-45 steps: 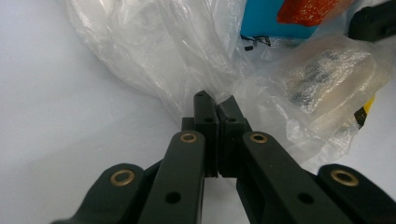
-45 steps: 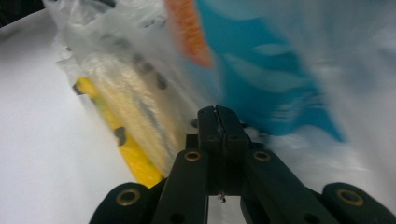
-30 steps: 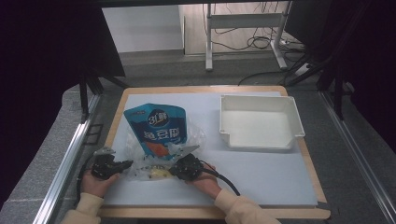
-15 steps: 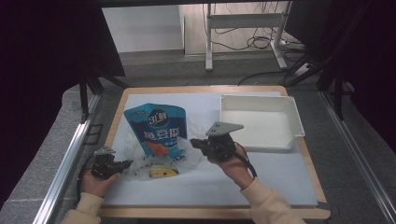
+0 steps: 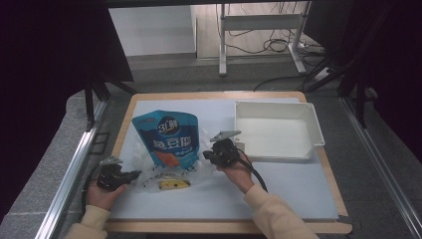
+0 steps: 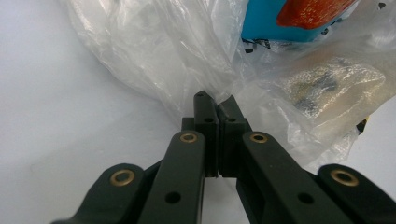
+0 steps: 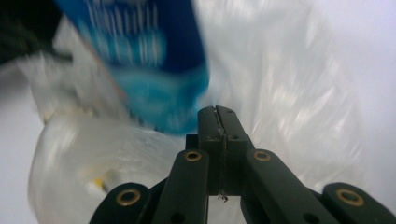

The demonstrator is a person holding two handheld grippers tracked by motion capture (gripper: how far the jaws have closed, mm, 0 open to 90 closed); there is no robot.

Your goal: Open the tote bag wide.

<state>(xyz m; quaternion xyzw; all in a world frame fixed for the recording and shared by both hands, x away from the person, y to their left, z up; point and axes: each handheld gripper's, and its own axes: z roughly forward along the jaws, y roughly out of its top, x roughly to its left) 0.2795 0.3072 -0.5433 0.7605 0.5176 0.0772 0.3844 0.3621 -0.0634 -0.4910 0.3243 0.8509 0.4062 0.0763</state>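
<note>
Left hand-held gripper (image 6: 215, 103) is clamped on the clear plastic bag (image 6: 177, 56) near the desk's (image 5: 298, 199) front-left corner. Right hand-held gripper (image 7: 218, 114) pinches the bag's other side, lifted. Pulled harder, the thin film could tear, spilling the blue pouch (image 5: 169, 137).

Table (image 5: 278, 199) bears plastic bag (image 5: 164, 172) and white tray (image 5: 311, 127).
</note>
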